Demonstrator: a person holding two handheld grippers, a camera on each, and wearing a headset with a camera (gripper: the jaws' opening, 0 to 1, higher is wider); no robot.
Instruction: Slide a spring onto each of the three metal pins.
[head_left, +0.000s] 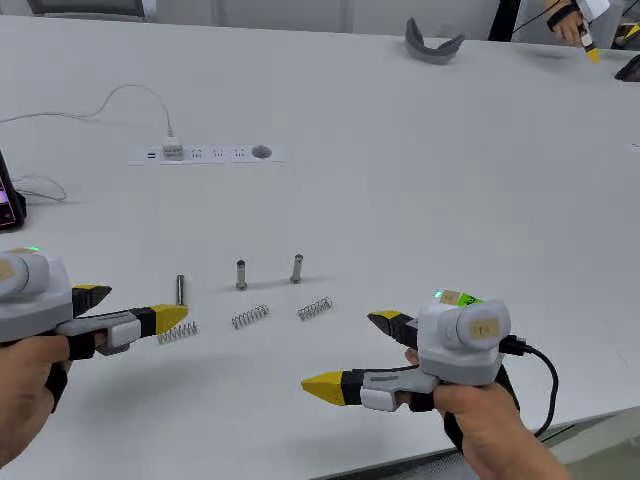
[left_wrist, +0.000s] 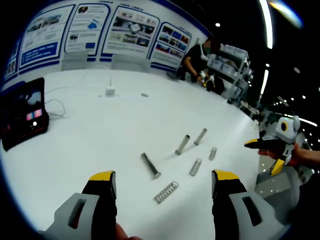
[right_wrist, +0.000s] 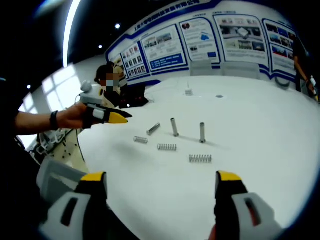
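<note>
Left tool (head_left: 135, 303) and right tool (head_left: 348, 352) are hovering, jaws apart, empty; the light, compressible springs (head_left: 250, 316) are probably wanting gentle mid-coil pinches.

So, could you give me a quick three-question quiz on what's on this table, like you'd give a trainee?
1. How many springs lie on the table?
2. True or false: one of the pins already has a spring on it.
3. The left gripper is: A) open and empty, B) shut on a spring, C) shut on a pin.
Key: 1) three; 2) false; 3) A.
</note>
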